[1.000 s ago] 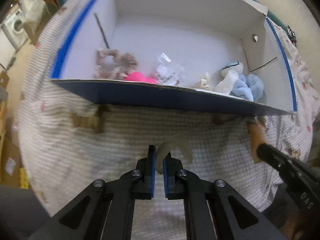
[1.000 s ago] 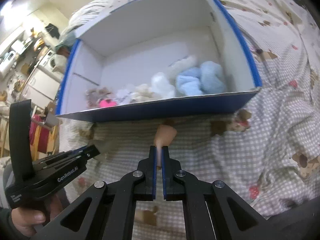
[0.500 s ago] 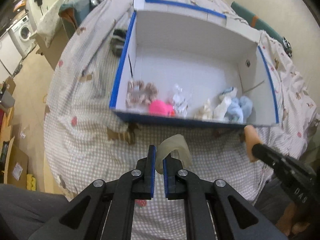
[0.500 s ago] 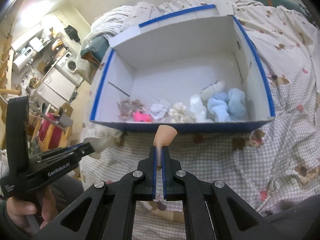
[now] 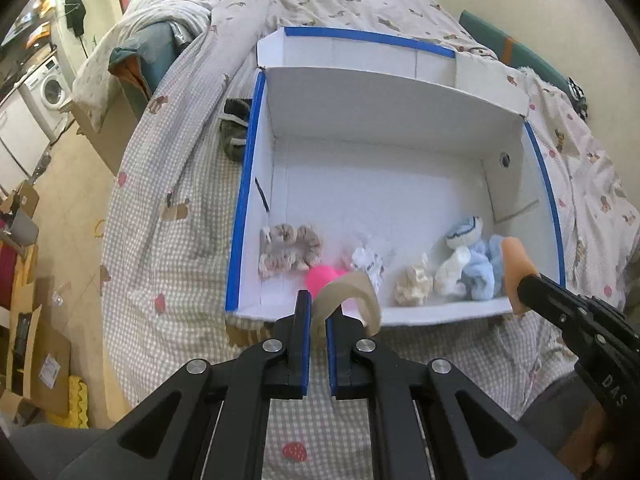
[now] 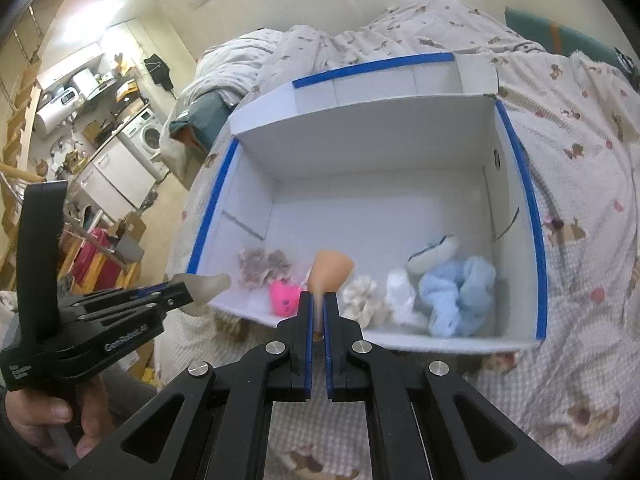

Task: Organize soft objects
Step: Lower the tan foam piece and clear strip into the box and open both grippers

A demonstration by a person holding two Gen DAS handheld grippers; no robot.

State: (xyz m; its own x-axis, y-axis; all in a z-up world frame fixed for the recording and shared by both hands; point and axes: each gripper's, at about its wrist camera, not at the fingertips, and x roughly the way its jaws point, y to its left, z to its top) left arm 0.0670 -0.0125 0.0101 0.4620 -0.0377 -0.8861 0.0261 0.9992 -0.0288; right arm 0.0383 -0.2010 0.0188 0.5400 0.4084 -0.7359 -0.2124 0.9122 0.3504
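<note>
A white box with blue-taped rims [image 5: 248,184] [image 6: 520,184] lies open on the bed. Along its near wall sit a beige scrunchie [image 5: 290,250] [image 6: 262,266], a pink ball [image 5: 322,278] [image 6: 285,298], a crinkled white packet [image 5: 368,260], a cream scrunchie [image 5: 414,286] [image 6: 365,294] and white and light-blue fluffy pieces [image 5: 474,266] [image 6: 456,290]. My left gripper [image 5: 318,308] [image 6: 182,294] is shut on a pale beige soft loop [image 5: 352,290] [image 6: 206,286]. My right gripper [image 6: 319,300] [image 5: 520,286] is shut on a peach soft piece [image 6: 331,270] [image 5: 516,266]. Both hang just before the box's near edge.
The box rests on a checked bedspread [image 5: 180,216] [image 6: 580,240] with a bunched duvet behind. A dark sock [image 5: 234,128] lies left of the box. Beyond the bed's left edge are floor, cardboard [image 5: 44,360], a washing machine [image 6: 146,136]. A hand [image 6: 60,412] holds the left gripper.
Both grippers have risen with their soft pieces still held. The views now look down into the box from higher up, so its whole floor and far wall show.
</note>
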